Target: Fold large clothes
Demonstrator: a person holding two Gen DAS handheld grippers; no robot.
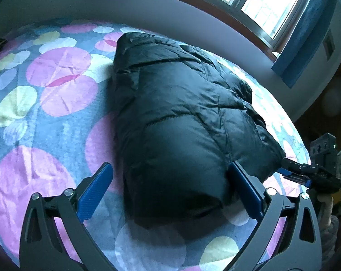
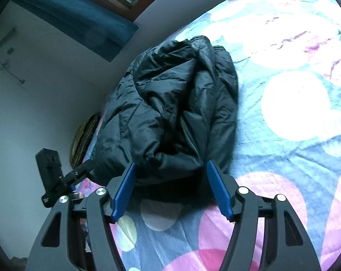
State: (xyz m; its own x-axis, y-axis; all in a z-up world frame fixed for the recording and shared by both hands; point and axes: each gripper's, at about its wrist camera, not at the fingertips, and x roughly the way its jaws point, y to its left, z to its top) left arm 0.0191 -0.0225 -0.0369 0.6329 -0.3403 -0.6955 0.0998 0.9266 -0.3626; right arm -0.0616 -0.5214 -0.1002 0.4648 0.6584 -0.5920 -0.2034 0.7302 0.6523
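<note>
Lying lengthwise away from both cameras, black puffer jacket [image 1: 181, 113] on bedspread [image 1: 46, 117].

Shiny quilted cloth on a matt printed bed cover

The black puffer jacket [image 1: 181, 113] is quilted synthetic cloth with a soft sheen, creased and puffy. The bed cover [image 1: 57, 94] under it is matt woven cloth, lightly wrinkled. The left gripper [image 1: 170, 194] has matt black plastic arms, ribbed blue pads [image 1: 91, 198] and bright metal bolts, like the right gripper [image 2: 170, 189].

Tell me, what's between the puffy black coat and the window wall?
Nothing: in the left wrist view, only a thin strip of the flowery bedspread shows between the black coat and the wall.
</note>
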